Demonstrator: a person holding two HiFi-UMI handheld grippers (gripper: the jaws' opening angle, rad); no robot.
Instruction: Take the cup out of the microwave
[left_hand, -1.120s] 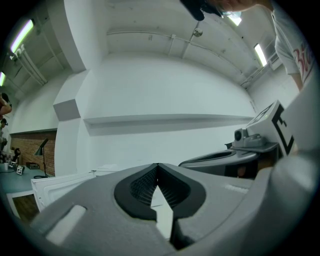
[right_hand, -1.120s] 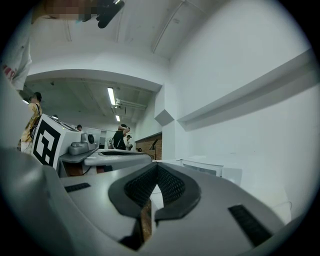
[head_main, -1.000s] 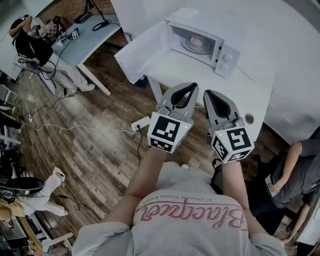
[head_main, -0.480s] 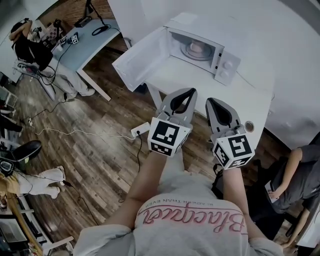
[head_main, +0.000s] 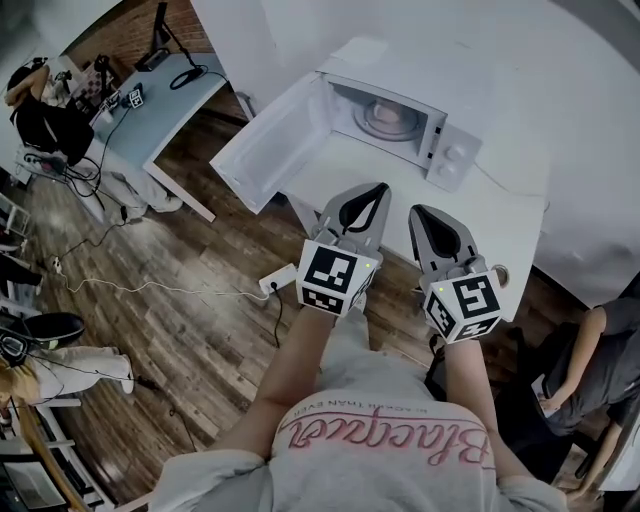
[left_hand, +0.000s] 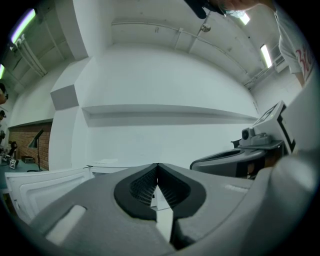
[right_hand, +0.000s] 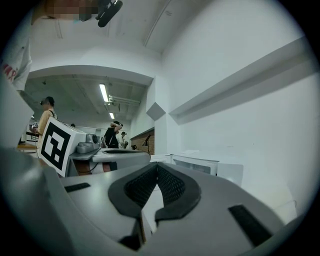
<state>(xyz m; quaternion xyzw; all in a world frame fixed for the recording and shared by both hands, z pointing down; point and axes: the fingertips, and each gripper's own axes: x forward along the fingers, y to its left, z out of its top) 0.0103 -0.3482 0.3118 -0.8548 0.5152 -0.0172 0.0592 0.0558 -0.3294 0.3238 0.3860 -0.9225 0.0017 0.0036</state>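
A white microwave (head_main: 440, 140) stands on the white table (head_main: 500, 215) with its door (head_main: 265, 150) swung wide open to the left. Inside, a pale cup (head_main: 390, 113) sits on the round turntable. Both grippers hover side by side over the table's near edge, short of the microwave. The left gripper (head_main: 378, 187) is shut with nothing in it, and so is the right gripper (head_main: 418, 211). In the left gripper view the left gripper (left_hand: 157, 165) points above the door (left_hand: 40, 180). In the right gripper view the right gripper (right_hand: 157, 165) points level toward the microwave (right_hand: 210, 167).
A power strip (head_main: 277, 281) and white cable lie on the wooden floor below the table. A blue desk (head_main: 150, 100) stands at the left with a seated person (head_main: 50, 120). Another person (head_main: 590, 350) stands at the right. A small roll (head_main: 498, 273) sits at the table's near edge.
The view has shifted so the microwave and table appear closer and lower; both grippers stay side by side, shut, and have edged slightly toward the table.
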